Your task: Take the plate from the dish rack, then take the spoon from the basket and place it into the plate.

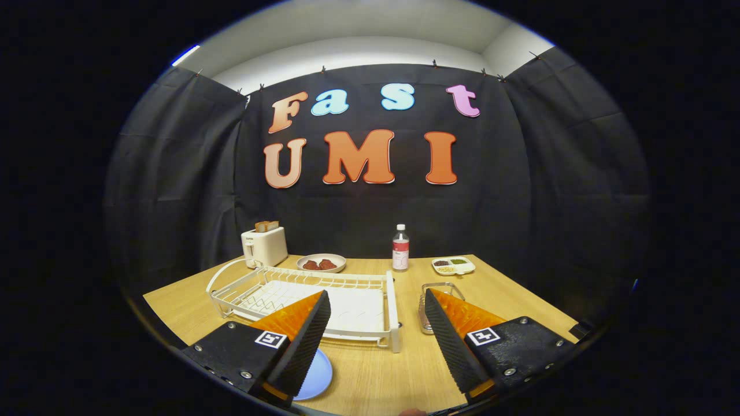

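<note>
The tool (pixel 376 341) is hovering low over the wooden tabletop (pixel 376 375) with its two ribbed, wedge-shaped fingers spread wide apart, released and gripping nothing; bare wood is showing between them. The pale blue plate (pixel 317 375) is lying flat on the tabletop, just in front of the dish rack (pixel 324 294), and most of its round shape is being covered by the left finger (pixel 300 346), so only a curved slice is peeking out beside that finger's inner edge. The dish rack, a white wire frame over a flat white tray, is sitting just beyond the fingers, its near corner partly being blocked by the left finger. The small metal wire basket (pixel 437 297) is standing just to the right of the rack, and the right finger (pixel 451 341) is hiding much of it; whether the spoon is lying inside cannot be made out. Farther back, a white toaster (pixel 265 245) holding bread slices, a shallow bowl (pixel 321 263) with reddish-brown pieces, a clear plastic bottle (pixel 400 248) and a small divided dish (pixel 454 265) are lining up near the black cloth wall.
</note>
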A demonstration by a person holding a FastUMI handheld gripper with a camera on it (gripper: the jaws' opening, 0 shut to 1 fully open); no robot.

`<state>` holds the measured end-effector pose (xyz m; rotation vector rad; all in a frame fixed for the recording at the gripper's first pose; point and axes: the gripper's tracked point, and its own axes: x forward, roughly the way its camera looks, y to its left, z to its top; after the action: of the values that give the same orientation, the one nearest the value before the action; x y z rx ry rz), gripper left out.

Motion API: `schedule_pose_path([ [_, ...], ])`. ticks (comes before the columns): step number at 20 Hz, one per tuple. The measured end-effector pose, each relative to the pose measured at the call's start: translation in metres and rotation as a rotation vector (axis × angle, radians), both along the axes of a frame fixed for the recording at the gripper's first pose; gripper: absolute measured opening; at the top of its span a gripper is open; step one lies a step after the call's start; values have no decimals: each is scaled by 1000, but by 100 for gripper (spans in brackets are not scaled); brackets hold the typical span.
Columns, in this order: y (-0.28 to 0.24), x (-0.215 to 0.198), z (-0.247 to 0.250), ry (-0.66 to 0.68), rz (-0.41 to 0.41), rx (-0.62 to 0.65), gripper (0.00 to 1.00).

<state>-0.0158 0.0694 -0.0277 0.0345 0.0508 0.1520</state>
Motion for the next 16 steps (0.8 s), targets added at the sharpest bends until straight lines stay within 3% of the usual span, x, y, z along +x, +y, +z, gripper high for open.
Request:
schedule_pose_path([
  [9, -78, 10, 25, -44, -123, 26, 97],
  [16, -77, 10, 21, -40, -124, 43, 97],
])
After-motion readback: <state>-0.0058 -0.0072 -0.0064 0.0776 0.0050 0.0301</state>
